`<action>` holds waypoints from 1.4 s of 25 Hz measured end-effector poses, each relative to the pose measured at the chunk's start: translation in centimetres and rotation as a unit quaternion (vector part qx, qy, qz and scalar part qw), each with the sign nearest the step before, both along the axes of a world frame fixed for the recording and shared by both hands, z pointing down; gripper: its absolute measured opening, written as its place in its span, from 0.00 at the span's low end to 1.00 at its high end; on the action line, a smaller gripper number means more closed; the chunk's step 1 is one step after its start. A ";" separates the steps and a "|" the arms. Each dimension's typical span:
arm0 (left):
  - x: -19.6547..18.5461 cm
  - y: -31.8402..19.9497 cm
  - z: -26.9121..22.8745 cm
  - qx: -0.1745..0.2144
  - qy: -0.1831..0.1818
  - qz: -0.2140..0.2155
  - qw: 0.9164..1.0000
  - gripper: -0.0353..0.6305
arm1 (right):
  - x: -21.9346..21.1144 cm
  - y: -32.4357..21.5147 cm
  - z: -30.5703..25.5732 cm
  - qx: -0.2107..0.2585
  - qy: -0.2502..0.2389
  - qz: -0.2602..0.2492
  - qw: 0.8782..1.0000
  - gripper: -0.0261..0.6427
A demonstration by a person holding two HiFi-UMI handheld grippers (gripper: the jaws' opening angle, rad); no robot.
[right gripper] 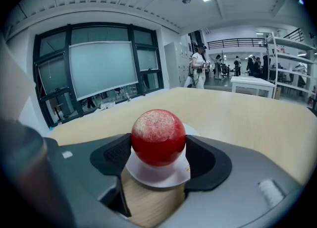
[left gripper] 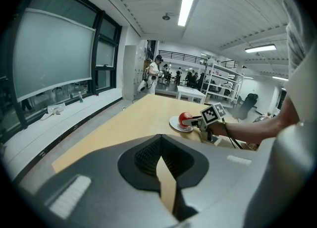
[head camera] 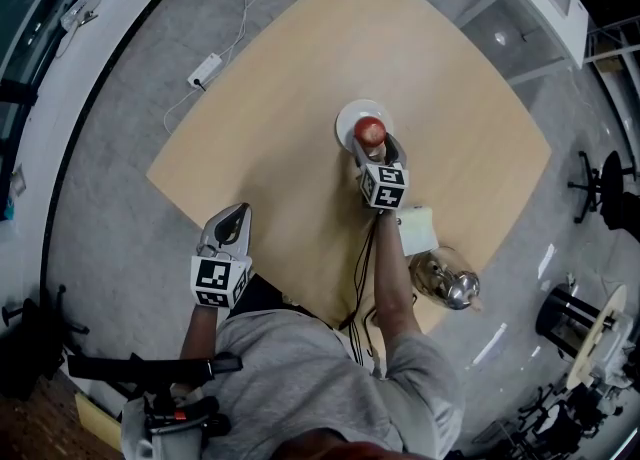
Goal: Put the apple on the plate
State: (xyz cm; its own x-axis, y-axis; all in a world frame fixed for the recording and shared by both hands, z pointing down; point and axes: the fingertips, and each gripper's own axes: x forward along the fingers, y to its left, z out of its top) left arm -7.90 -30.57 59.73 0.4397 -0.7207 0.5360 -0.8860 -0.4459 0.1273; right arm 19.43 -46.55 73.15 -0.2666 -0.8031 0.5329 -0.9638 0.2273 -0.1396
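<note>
Wooden table [head camera: 300,88], white plate [head camera: 350,114], right gripper [right gripper: 158,145] clasping apple [right gripper: 158,135]

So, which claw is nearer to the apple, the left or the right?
Right. The right claw holds the apple between its jaws, over the plate. The left claw, shut and empty, is far from it, by the table edge.
</note>
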 end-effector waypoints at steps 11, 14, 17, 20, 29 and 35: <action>-0.9 0.3 0.3 -0.006 -0.003 -0.008 1.000 0.08 | -0.2 -0.4 0.6 0.001 0.012 0.006 1.000 0.56; -1.0 0.3 0.5 -0.005 -0.002 -0.010 1.000 0.08 | -0.1 -0.6 0.7 0.003 0.009 0.012 1.000 0.57; -1.3 0.4 0.7 -0.005 -0.001 -0.012 1.000 0.08 | -0.1 -0.7 0.8 0.006 0.003 0.013 1.000 0.57; -1.6 0.7 0.4 -0.003 -0.001 -0.015 1.000 0.08 | 0.0 -0.5 0.3 0.009 -0.001 0.016 1.000 0.60; -1.9 1.5 0.1 0.011 0.006 -0.014 1.000 0.08 | -0.4 0.2 -1.0 0.024 -0.003 0.014 1.000 0.62; -2.3 2.8 -1.2 0.026 0.014 -0.014 0.999 0.08 | -1.0 1.8 -3.3 0.035 -0.007 0.007 0.999 0.62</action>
